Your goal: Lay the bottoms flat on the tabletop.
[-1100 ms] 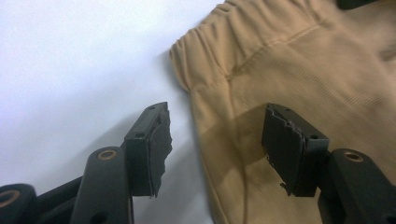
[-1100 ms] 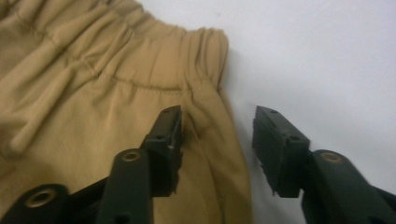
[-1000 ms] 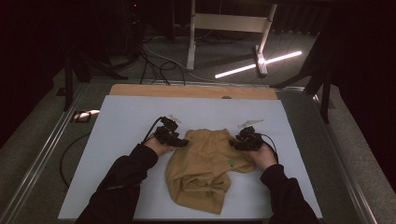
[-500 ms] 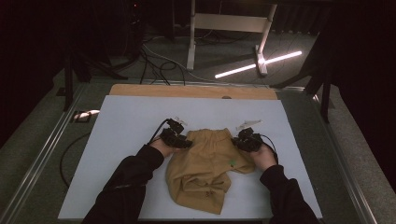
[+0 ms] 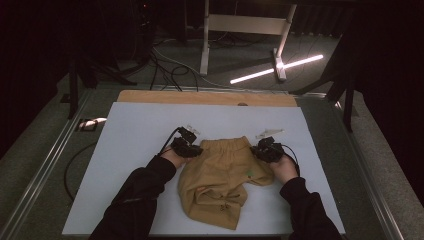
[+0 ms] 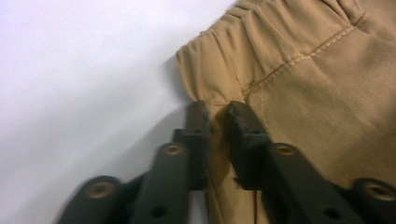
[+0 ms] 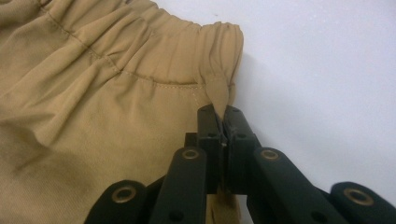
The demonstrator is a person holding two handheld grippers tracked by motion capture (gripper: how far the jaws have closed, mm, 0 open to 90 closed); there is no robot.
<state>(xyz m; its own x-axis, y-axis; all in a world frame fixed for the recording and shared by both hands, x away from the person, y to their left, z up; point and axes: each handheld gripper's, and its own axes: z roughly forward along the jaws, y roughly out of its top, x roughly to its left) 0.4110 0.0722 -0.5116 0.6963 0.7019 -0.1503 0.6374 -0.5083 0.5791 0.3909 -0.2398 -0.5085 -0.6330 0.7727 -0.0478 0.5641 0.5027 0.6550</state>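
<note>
shorts [image 5: 220, 175], tan, lie on the white sheet [image 5: 140, 130] that covers the table, a little toward our side, waistband pointing away from us and the legs bunched and folded toward us. we hold them at both ends of the gathered waistband. our left gripper [image 5: 191, 148] sits at the left corner; in the left gripper view [image 6: 217, 122] its jaws stand narrow, with a fold of the side seam just below the waistband pinched between them. our right gripper [image 5: 262, 149] sits at the right corner; in the right gripper view [image 7: 223, 122] its jaws are pressed together on a small pointed tuck of cloth under the waistband. waistband stretches fairly flat between the two grippers. a small green mark [image 5: 249, 173] shows on the cloth near our right hand [image 5: 284, 168]. a pale small item [image 5: 270, 133] lies on the sheet just beyond the right gripper, too small to tell what it is.
</note>
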